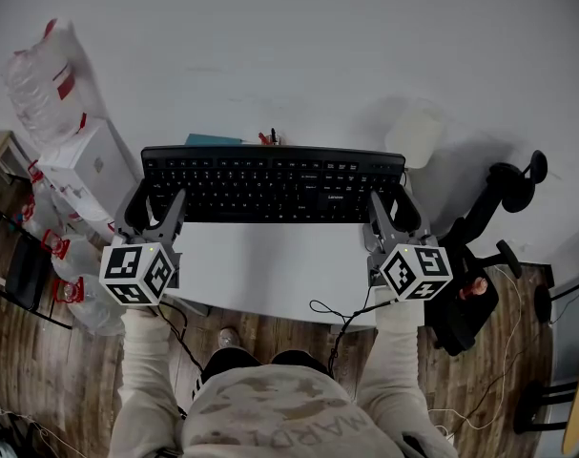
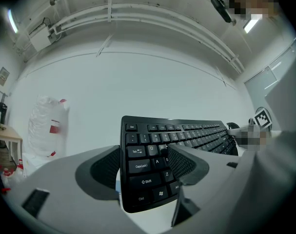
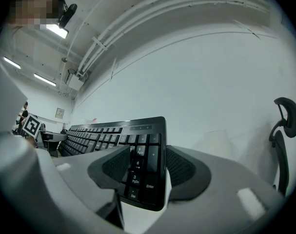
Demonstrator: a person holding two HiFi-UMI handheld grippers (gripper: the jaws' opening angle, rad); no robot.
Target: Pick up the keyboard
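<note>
A black keyboard is held level in front of me, above the far edge of the white table. My left gripper is shut on its left end: in the left gripper view one pad lies over the letter keys and the other sits at the keyboard's left edge. My right gripper is shut on the right end; in the right gripper view its pads clamp either side of the number pad of the keyboard.
Clear bags of bottles and a white box stand at the left. A black office chair is at the right, with a white bin behind the keyboard. Cables hang at the table's near edge.
</note>
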